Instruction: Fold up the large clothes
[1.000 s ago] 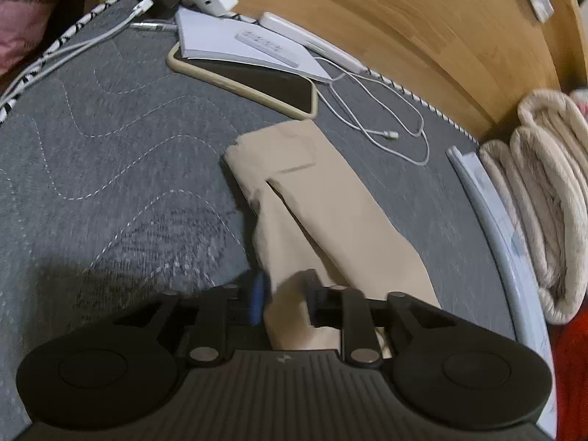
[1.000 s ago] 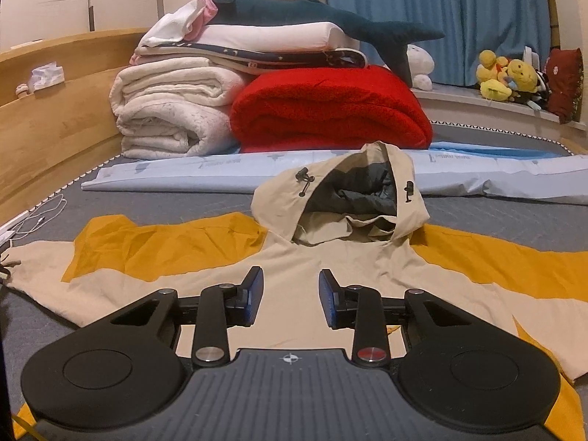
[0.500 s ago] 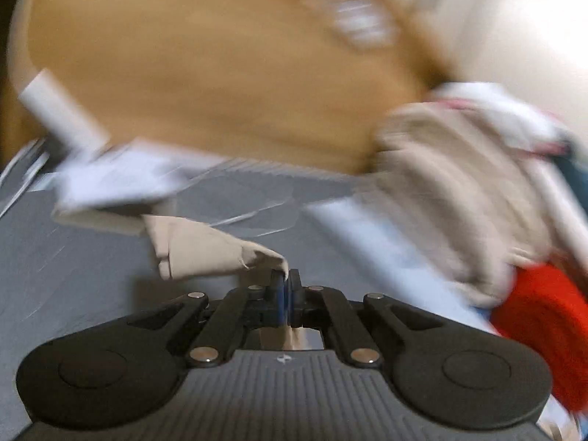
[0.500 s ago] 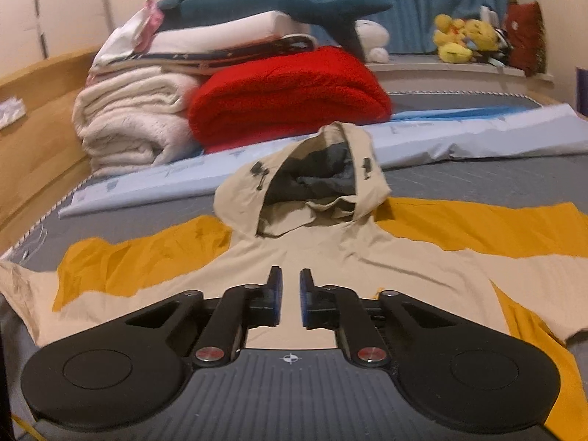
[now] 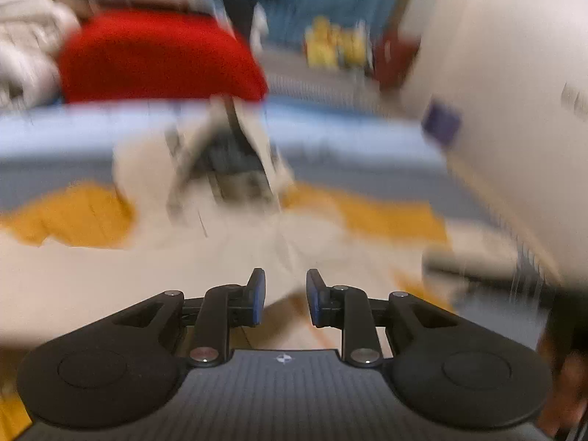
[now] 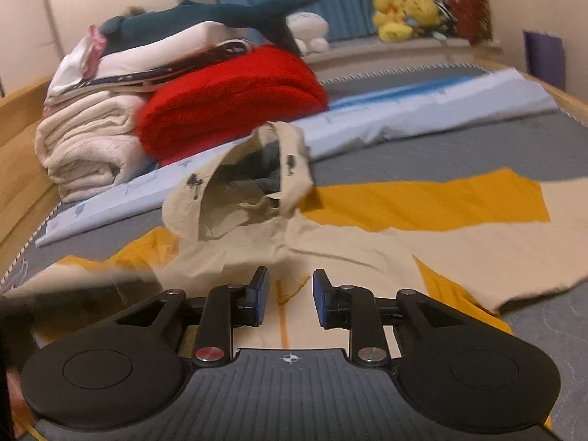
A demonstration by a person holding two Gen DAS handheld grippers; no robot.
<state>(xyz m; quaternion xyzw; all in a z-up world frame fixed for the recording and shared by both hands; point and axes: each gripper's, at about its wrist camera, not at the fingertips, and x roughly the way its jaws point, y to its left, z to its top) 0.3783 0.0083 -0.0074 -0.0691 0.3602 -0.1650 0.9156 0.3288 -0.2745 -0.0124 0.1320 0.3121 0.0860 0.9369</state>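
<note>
A beige and mustard-yellow hooded jacket (image 6: 330, 242) lies spread on the grey bed (image 6: 422, 150), its hood (image 6: 239, 191) standing up at the far side. In the blurred left wrist view the jacket (image 5: 220, 250) lies ahead with the hood (image 5: 224, 161) in the middle. My left gripper (image 5: 282, 297) is open and empty over the jacket's body. My right gripper (image 6: 290, 296) is open and empty just above the chest, near an orange zip line (image 6: 283, 323). The right sleeve (image 6: 477, 213) stretches out to the right.
A red blanket (image 6: 235, 92), folded white bedding (image 6: 88, 147) and a plush shark (image 6: 220, 14) are stacked behind the hood. A long pale blue roll (image 6: 404, 110) lies across the bed. Yellow plush toys (image 6: 404, 14) sit on a sill. Wooden bed frame (image 6: 14, 169) at left.
My left gripper shut on the beige sleeve end, swung it over toward the jacket's body, and now stands open. My right gripper narrowed, reopened, and turned slightly right.
</note>
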